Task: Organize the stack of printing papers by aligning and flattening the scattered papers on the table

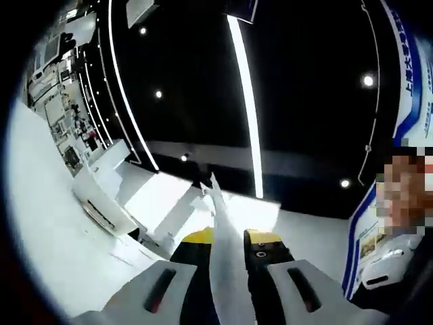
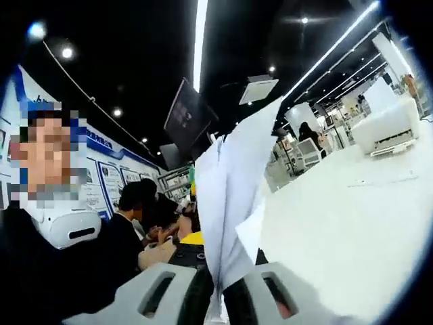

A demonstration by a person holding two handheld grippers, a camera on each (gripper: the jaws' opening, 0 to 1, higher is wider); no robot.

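white printing papers (image 2: 233, 203) stand edge-up between the jaws of the right hand-held gripper (image 2: 218, 288), which is closed narrow on their lower edge; the sheets rise from the jaws and fan apart toward the top, so this is a loose bundle and not yet a squared one. in the left gripper view the same kind of white paper (image 1: 223, 264) runs up between the jaws of the left hand-held gripper (image 1: 226, 288), seen almost edge-on as a thin blade with a pointed tip, and that gripper too is pinched on it. judging from both views, the papers are lifted off the worktop and held upright from two sides, most likely so the edges can be tapped down and brought level, which loose sheets lying flat would not allow. beside the papers in the right gripper view spreads a pale surface (image 2: 352, 230), though whether it is the worktop or the floor i cannot tell. counting: two hand-held grippers, each with two light grey jaws; one bundle of papers, in which at least three separate sheet edges show near the top in the right gripper view, the exact number being too blurred to fix. behind the papers in that view sit several people (image 2: 145, 223) in dark clothes, and above the papers long ceiling light strips (image 1: 247, 101) cross a dark ceiling. the sheets look thin and floppy, so a firm, even pinch seems needed to keep them from sliding apart.
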